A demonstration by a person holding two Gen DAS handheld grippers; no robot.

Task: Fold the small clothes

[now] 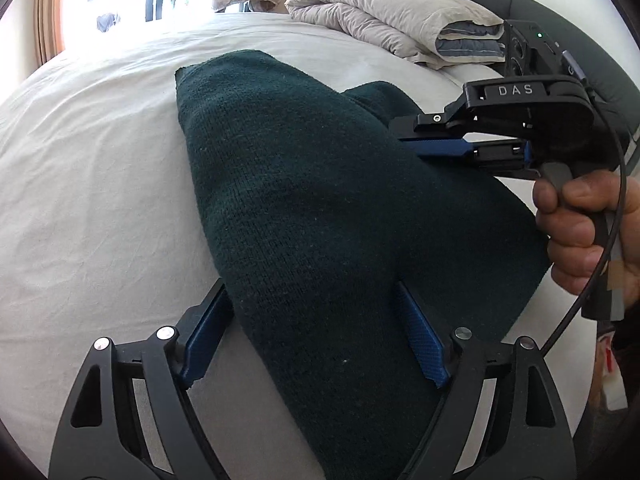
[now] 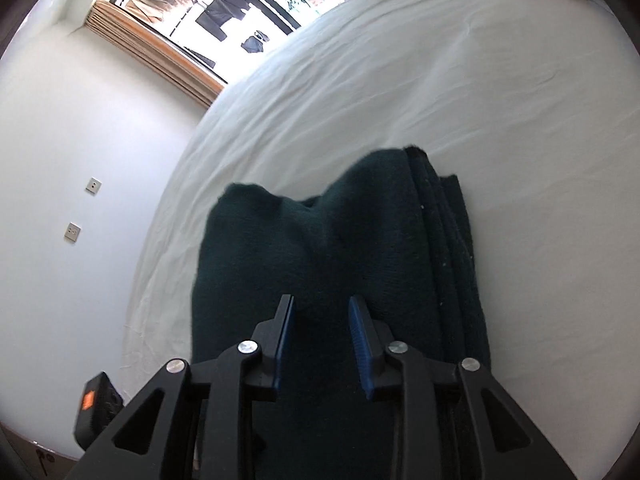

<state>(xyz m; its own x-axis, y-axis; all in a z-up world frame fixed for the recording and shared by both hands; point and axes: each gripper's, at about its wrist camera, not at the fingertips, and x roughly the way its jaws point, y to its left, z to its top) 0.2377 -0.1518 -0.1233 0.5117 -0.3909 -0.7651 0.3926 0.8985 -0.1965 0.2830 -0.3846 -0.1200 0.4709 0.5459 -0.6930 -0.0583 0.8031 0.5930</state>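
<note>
The left gripper (image 1: 312,332) has its blue-padded fingers (image 1: 206,332) spread wide, straddling a dark green knitted garment (image 1: 320,208) that passes between them. The cloth lies against the inner face of the right-hand finger, while the left-hand finger stands at the cloth's edge; nothing is pinched. The right gripper (image 2: 320,340) is parted only a little, its two blue pads (image 2: 360,344) on either side of a raised ridge of the same garment (image 2: 320,248), and whether they press the cloth cannot be told. In the left wrist view this gripper (image 1: 452,148) reaches in from the right, its fingers lying flat across the garment's upper right part, held by the person's hand (image 1: 588,232) with a black cable (image 1: 600,264) looping down past it.

The garment lies on a white bedsheet (image 1: 88,184), folded into a long, thick bundle, narrow toward the far end. In the right wrist view several stacked layers show along its right edge.

Around it: a curtain (image 2: 160,64) and bright window (image 2: 248,4) at the far left, wall sockets (image 2: 93,186), a small black device with an orange mark (image 2: 94,408) at the bed's near corner, and a folded beige duvet (image 1: 392,20) at the far right of the bed, well apart from the garment.
</note>
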